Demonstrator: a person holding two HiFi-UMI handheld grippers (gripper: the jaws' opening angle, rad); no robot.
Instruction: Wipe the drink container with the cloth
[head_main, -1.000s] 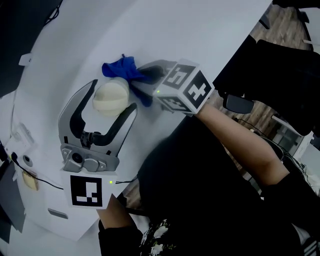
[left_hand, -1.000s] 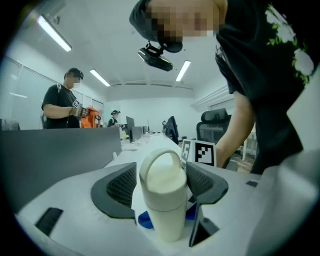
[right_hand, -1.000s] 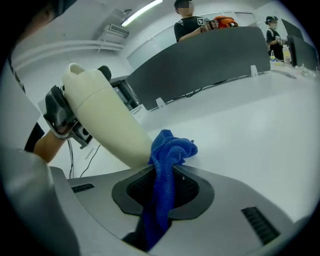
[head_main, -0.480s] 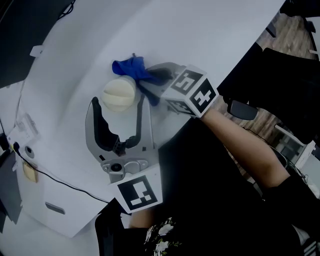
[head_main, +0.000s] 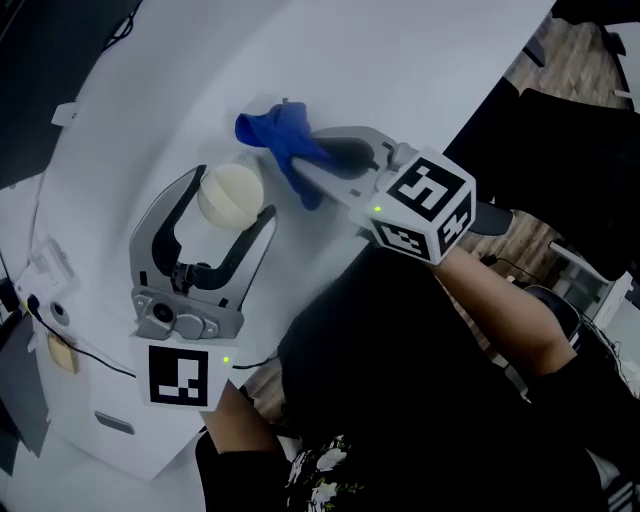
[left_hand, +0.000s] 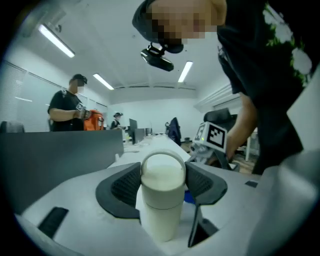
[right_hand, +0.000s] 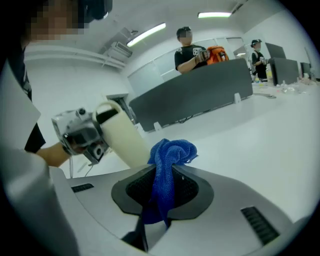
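Observation:
A cream drink container (head_main: 230, 193) with a domed cap stands on the white table (head_main: 400, 70). My left gripper (head_main: 232, 196) has it between the jaws, which have just been closing; in the left gripper view both pads (left_hand: 125, 187) touch the container (left_hand: 161, 200) at its cap. My right gripper (head_main: 303, 160) is shut on a bunched blue cloth (head_main: 283, 138), just right of the container and apart from it. In the right gripper view the cloth (right_hand: 167, 160) sticks up between the pads (right_hand: 137, 187), and the container (right_hand: 122, 137) leans in behind at the left.
A white box (head_main: 95, 400) with a cable lies at the table's near left corner. The table edge (head_main: 470, 110) runs diagonally at the right, with dark chairs and bags beyond. A grey partition (right_hand: 200, 95) lines the far side, with people behind it.
The right gripper has lifted with the cloth and drawn back from the container's side. The left gripper swung round the container and returned; the container stays between its jaws.

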